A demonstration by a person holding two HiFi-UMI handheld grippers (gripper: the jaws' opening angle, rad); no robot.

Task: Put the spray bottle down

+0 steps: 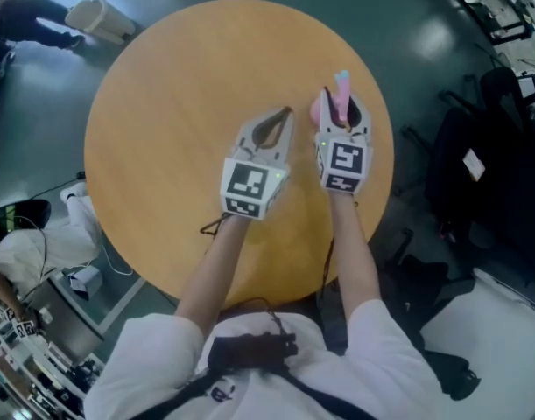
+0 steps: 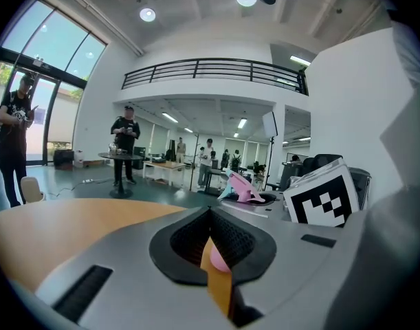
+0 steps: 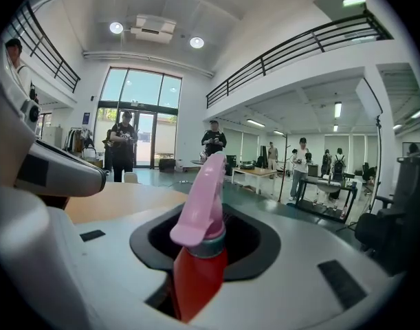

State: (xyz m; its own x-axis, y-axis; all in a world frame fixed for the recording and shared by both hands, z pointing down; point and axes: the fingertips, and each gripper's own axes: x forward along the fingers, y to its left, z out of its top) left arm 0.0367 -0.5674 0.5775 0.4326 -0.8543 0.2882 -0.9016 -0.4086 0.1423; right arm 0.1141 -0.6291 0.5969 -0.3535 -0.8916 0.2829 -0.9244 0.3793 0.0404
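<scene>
A spray bottle (image 1: 339, 103) with a pink trigger head and a red body stands upright between the jaws of my right gripper (image 1: 341, 116), which is shut on it over the right part of the round wooden table (image 1: 179, 86). In the right gripper view the bottle (image 3: 199, 215) rises out of the right gripper (image 3: 203, 253), pink head on top. My left gripper (image 1: 283, 119) hovers just left of it with its jaws drawn together to a point and nothing in them. The left gripper view shows that gripper (image 2: 213, 253) with only a thin slit, and the bottle's pink head (image 2: 242, 190) to the right.
A white bin (image 1: 96, 16) stands on the floor beyond the table's far left. Black chairs and bags (image 1: 477, 164) crowd the floor to the right. A seated person (image 1: 31, 252) and equipment are at the left. Several people (image 3: 120, 150) stand in the hall behind.
</scene>
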